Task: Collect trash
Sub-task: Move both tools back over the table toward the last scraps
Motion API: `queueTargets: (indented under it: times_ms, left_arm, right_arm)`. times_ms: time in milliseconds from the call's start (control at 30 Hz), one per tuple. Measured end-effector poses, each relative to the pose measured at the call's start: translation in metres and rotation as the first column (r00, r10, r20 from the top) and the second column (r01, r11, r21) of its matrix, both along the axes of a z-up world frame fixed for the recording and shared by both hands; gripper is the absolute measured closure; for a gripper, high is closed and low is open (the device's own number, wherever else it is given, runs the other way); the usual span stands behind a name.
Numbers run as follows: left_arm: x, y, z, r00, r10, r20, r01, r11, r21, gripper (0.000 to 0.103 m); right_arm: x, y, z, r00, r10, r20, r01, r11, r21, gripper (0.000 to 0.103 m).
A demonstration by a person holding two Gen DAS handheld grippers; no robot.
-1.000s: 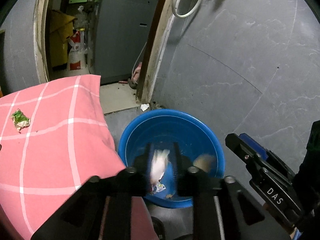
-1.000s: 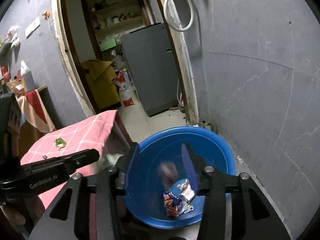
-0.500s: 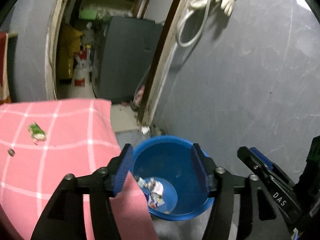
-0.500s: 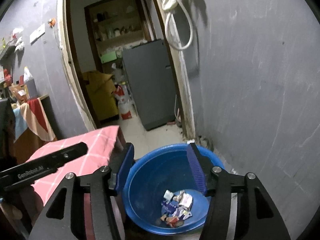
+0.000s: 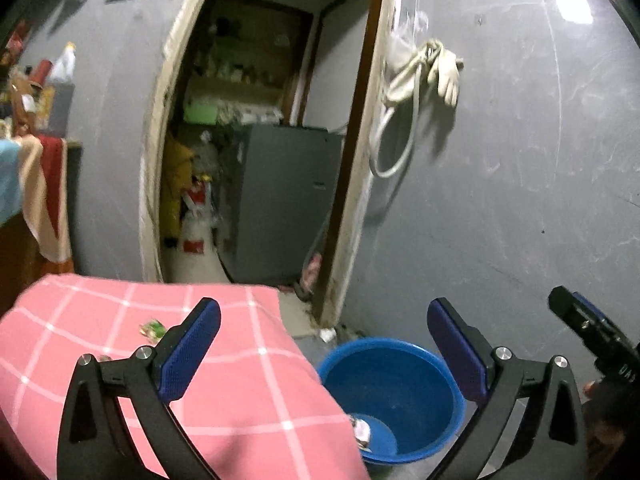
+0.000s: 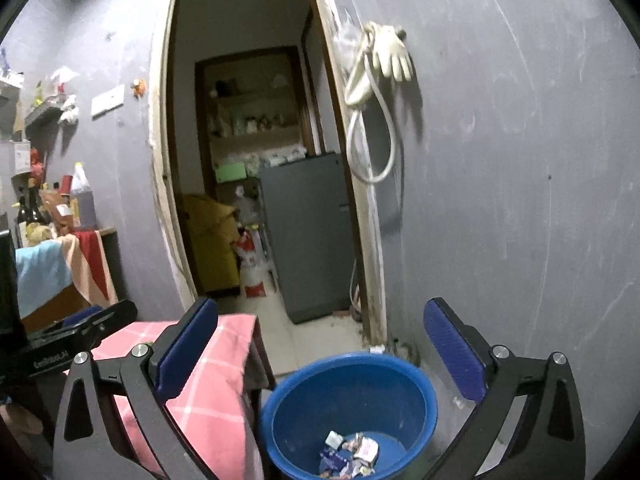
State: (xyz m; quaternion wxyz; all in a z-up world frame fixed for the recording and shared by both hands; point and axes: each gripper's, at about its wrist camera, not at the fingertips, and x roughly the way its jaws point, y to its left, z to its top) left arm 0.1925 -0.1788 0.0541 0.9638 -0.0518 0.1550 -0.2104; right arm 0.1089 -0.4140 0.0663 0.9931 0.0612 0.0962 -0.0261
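A blue tub (image 5: 404,384) (image 6: 348,396) stands on the floor beside a table under a pink checked cloth (image 5: 240,384) (image 6: 212,384). Crumpled wrappers (image 6: 352,452) (image 5: 362,436) lie in the tub's bottom. A small green wrapper (image 5: 152,328) rests on the cloth. My left gripper (image 5: 323,308) hovers above the cloth's corner and the tub. Its jaws are opening wide and nothing is between them. My right gripper (image 6: 320,306) hangs above the tub, jaws also opening, with nothing between them.
A doorway behind the tub leads to a room with a grey fridge (image 5: 288,200) (image 6: 308,232). A hose and glove (image 5: 424,68) hang on the grey wall at right. A side table draped with towels (image 6: 60,272) stands at left.
Both grippers have risen and tipped up, so the tub sits lower in view. Their jaws have spread wide. The scraps seen between them a second ago now lie in the tub.
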Motion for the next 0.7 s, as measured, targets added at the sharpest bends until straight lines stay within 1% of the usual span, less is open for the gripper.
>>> queueTargets:
  times_ms: [200, 367, 567, 700]
  left_arm:
    - [-0.017, 0.021, 0.009, 0.997, 0.049, 0.054, -0.049, 0.999, -0.003, 0.002]
    - [-0.028, 0.040, 0.015, 0.993, 0.080, 0.081, -0.079, 0.997, -0.017, 0.002]
    - [-0.041, 0.064, 0.021, 0.987, 0.117, 0.107, -0.117, 0.993, -0.008, 0.002]
    - [-0.048, 0.079, 0.023, 0.982, 0.142, 0.125, -0.144, 0.990, 0.003, 0.002]
  right_arm:
    - [-0.011, 0.014, 0.010, 0.998, 0.020, 0.052, -0.019, 1.000, -0.024, 0.000]
    - [-0.017, 0.028, 0.019, 0.995, 0.045, 0.085, -0.042, 0.998, -0.038, 0.000]
    - [-0.019, 0.048, 0.025, 0.991, 0.079, 0.107, -0.075, 0.996, -0.041, 0.000]
    - [-0.016, 0.065, 0.027, 0.985, 0.127, 0.116, -0.123, 0.992, -0.040, 0.000]
